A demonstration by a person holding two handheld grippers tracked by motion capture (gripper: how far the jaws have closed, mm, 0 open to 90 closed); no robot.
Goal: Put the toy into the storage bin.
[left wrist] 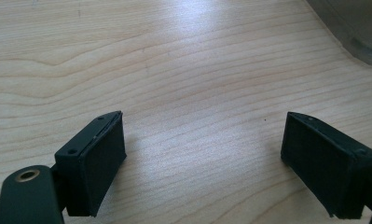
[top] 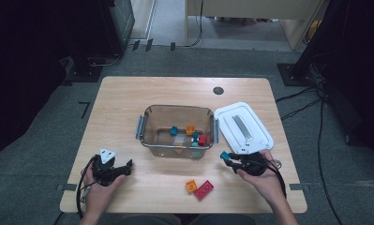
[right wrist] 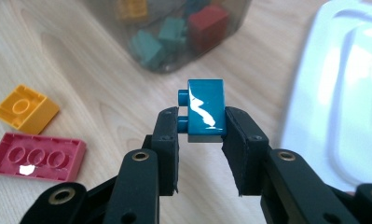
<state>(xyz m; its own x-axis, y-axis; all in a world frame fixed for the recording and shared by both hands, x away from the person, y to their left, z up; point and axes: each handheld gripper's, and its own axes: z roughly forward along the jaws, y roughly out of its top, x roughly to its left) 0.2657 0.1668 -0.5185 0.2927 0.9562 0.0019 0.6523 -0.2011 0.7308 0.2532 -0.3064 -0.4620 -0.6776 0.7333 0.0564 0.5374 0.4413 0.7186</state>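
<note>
High view, desk: a light wooden desk (top: pixel 128 98) is seen from above, with a clear plastic box with grey side latches (top: pixel 149 126) at its middle.
High view, box contents: several small building bricks in teal, orange and red are seen lying on the box floor.
High view, lid: a white rectangular plastic lid (top: pixel 243 127) is laid flat just beside the box, on its right.
High view, right claw: the right claw (top: pixel 228 157) is held near the lid's near edge, clamped on a small teal plastic brick (top: pixel 224 154), which is carried clear of the desk.
High view, loose bricks: a small orange square brick (top: pixel 191 186) and a flat red rectangular brick (top: pixel 204 190) are seen touching each other near the front edge.
High view, left claw: the left claw (top: pixel 127 167) is held at front left, well apart from the box.
Left gripper view: the jaws of the left claw (left wrist: pixel 202 163) are spread wide apart over bare wood; nothing is between them.
Right gripper view: the teal brick (right wrist: pixel 206 109) is pinched between the pads of the right claw (right wrist: pixel 201 149), studs turned to the left. The orange brick (right wrist: pixel 25 112) and red brick (right wrist: pixel 37 156) are seen at left, the box (right wrist: pixel 174 32) beyond, the lid (right wrist: pixel 342 107) at right.
</note>
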